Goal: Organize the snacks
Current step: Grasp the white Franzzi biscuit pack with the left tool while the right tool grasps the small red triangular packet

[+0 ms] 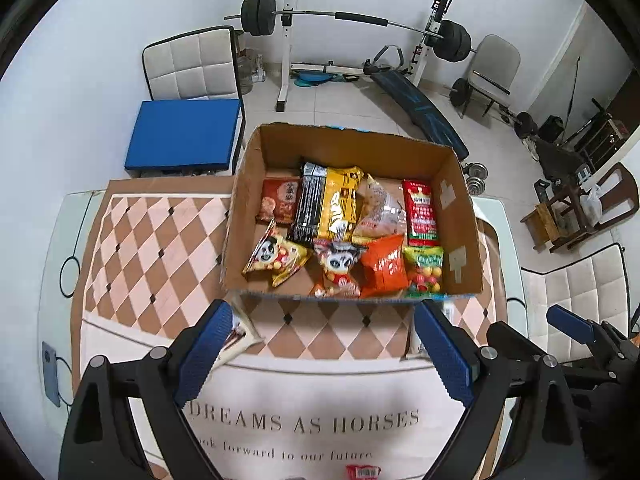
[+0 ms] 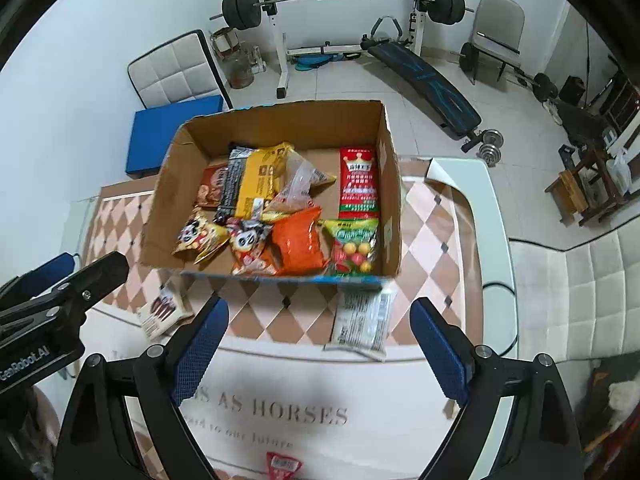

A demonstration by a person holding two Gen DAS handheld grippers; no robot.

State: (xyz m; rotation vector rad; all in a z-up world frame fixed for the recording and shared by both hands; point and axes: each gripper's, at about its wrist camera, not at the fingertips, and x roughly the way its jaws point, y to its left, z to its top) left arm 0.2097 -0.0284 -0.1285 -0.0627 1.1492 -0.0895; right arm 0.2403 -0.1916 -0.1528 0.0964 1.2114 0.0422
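Observation:
An open cardboard box (image 1: 456, 188) (image 2: 172, 188) stands on the table and holds several snack packets, among them an orange one (image 1: 384, 266) (image 2: 298, 242) and a red one (image 1: 420, 212) (image 2: 359, 184). On the cloth in front of it lie a white packet (image 2: 362, 318), a small white packet (image 2: 162, 312) (image 1: 240, 332), and a red packet (image 2: 282, 466) (image 1: 362, 472) at the near edge. My left gripper (image 1: 322, 348) is open and empty, near the box front. My right gripper (image 2: 318, 346) is open and empty, above the cloth before the white packet.
The table has a diamond-patterned cloth (image 1: 160, 248) with a white printed panel (image 1: 304, 420). A blue cushion (image 1: 184, 134) on a chair sits behind left, white chairs (image 1: 576, 292) on the right. Weight bench and barbell rack (image 1: 288, 32) stand by the far wall.

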